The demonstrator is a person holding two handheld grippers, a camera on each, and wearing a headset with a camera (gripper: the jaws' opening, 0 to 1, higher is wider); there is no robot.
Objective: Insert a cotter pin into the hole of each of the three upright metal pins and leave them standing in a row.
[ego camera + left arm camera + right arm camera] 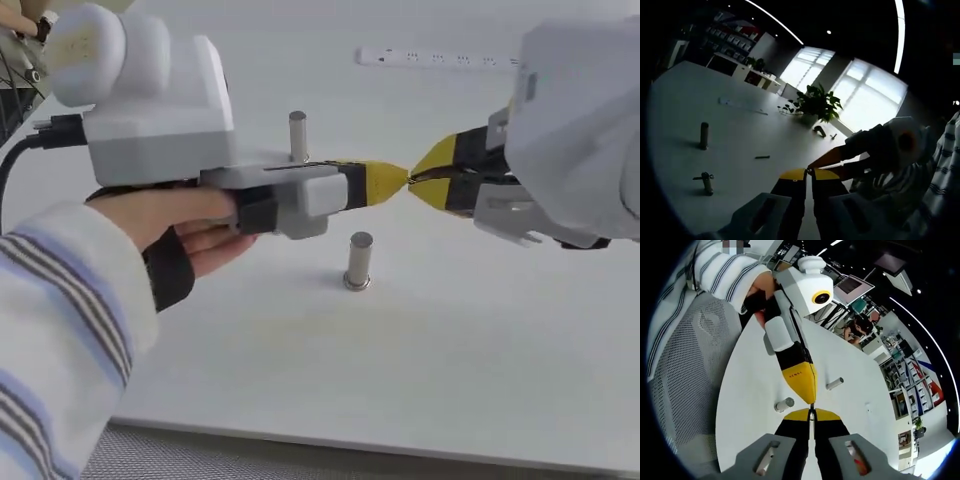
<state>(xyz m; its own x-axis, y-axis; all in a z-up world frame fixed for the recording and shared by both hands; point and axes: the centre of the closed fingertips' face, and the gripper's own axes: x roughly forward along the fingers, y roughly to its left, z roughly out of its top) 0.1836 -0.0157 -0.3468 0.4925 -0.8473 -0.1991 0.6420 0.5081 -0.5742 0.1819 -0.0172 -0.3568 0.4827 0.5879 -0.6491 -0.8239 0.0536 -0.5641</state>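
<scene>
Yellow fingers: both pairs are pinched narrow. The left gripper (385, 186) reaches in from the table's left side and the right gripper (432, 180) from its right, and their tips meet nose to nose above the table (450, 340).
Cotter pin: a thin dark sliver (410, 182) at the meeting point, held clear of the table. Both pairs seem to nip it at once; I read this as a handover or re-grip.
Long axis: level, along the line from one gripper to the other, roughly parallel to the table's near edge.
Near metal pin: bare and upright (358, 262). It stands below the meeting point, toward the near edge and a little to the left. The left gripper's fingertips are the nearer to it.
Far metal pin: upright (297, 135), toward the far edge, just behind the left gripper.
Fitted pin: in the left gripper view, one upright pin (706, 182) has a cross-piece through its top. A bare pin (704, 135) stands near it.
Loose stick: short and dark (762, 157), lying flat on the table. It may be another cotter pin but is too small to tell.
Look: the metal pins are short grey cylinders with flat tops and a dull shine. Their cross-holes cannot be made out.
Coming move: by my judgement, the cotter pin must drop to hole height and travel along its own axis. Which way the hole faces is unknown.
</scene>
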